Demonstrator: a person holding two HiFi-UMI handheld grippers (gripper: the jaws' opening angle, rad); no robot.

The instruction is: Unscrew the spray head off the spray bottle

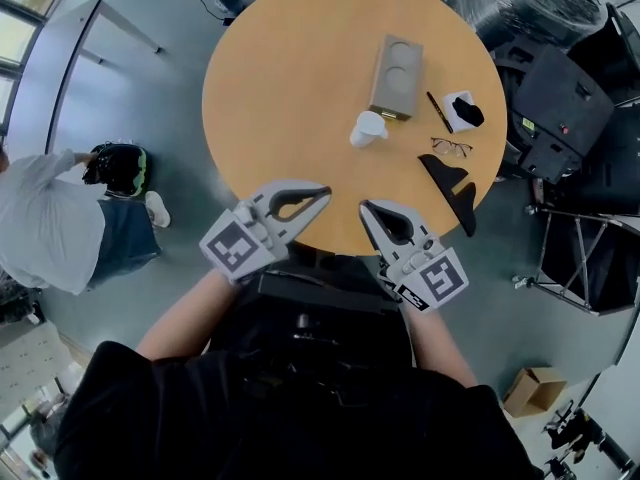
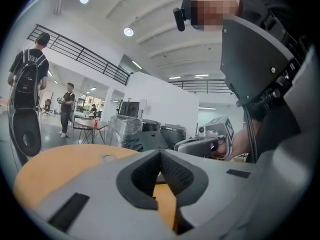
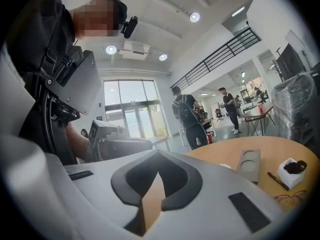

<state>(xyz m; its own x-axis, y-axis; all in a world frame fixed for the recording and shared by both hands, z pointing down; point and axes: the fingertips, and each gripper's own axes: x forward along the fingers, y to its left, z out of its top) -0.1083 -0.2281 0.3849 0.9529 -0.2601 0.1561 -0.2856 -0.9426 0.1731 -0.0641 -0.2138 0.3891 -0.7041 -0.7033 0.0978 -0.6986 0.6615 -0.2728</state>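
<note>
A small white spray bottle [image 1: 368, 128] rests near the middle of the round wooden table [image 1: 280, 88]; only its white top [image 3: 225, 166] peeks over my jaw in the right gripper view. My left gripper [image 1: 325, 194] hovers over the table's near edge, shut and empty, its tip [image 2: 160, 152] aimed across the tabletop. Close to its right, my right gripper [image 1: 365, 207] is also shut with nothing in it [image 3: 157, 152]. Both stay well short of the bottle. Each gripper view catches the other gripper: the right one [image 2: 200, 145] and the left one [image 3: 120, 144].
Behind the bottle lies a cardboard cup carrier [image 1: 397, 76]. To its right are a pen [image 1: 439, 111], a white box [image 1: 463, 111], glasses [image 1: 452, 147] and a black stand [image 1: 455, 190]. A person [image 1: 50, 218] crouches by a bag [image 1: 120, 168] at left. Black equipment [image 1: 565, 98] crowds the right.
</note>
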